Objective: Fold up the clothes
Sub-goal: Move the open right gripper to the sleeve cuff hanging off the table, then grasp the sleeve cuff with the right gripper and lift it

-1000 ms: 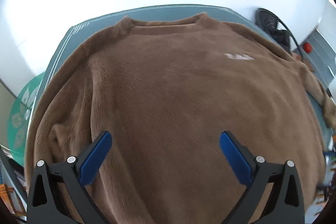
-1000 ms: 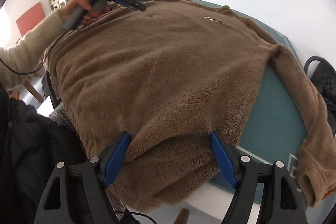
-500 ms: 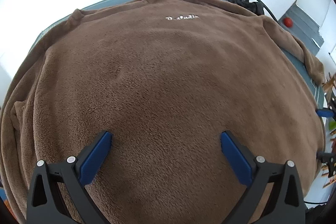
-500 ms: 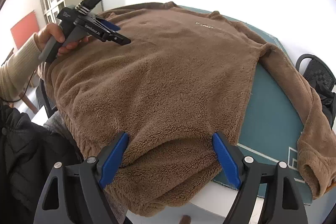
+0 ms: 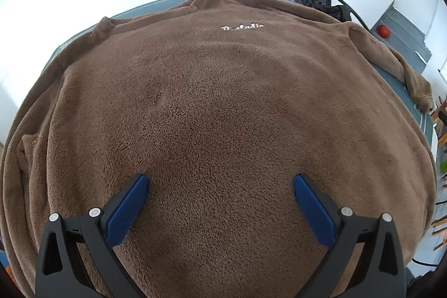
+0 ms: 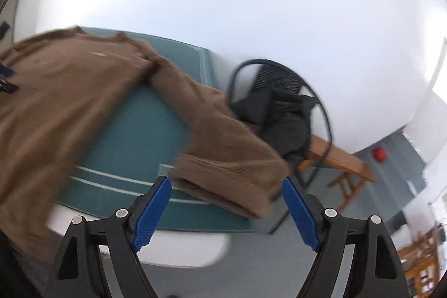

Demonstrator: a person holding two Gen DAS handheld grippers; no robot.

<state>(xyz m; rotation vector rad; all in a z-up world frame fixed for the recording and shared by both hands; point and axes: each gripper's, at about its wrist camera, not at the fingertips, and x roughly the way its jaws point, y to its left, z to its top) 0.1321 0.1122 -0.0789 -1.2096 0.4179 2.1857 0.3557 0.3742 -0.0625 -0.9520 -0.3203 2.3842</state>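
Observation:
A brown fleece sweater point(image 5: 223, 108) lies spread front-up on a teal mat point(image 6: 139, 136), its collar at the far edge and white lettering point(image 5: 242, 27) on the chest. My left gripper point(image 5: 220, 183) hovers open over the lower body of the sweater, nothing between its blue pads. My right gripper point(image 6: 226, 186) is open too, pointing at the cuff end of the sweater's right sleeve point(image 6: 229, 158), which reaches past the mat's corner. The cuff shows between the fingers, but the pads do not press on it. The right wrist view is motion-blurred.
A black chair point(image 6: 279, 102) with dark clothing on it stands just beyond the table's right corner, close to the sleeve. The white table edge point(image 6: 181, 250) runs below the mat. A wooden bench point(image 6: 340, 161) and a red round object point(image 6: 379, 153) lie farther right. A white wall is behind.
The right gripper swung away from the sweater's hem toward the right, now facing the sleeve cuff and the chair. The left gripper shifted over the sweater earlier, then held still.

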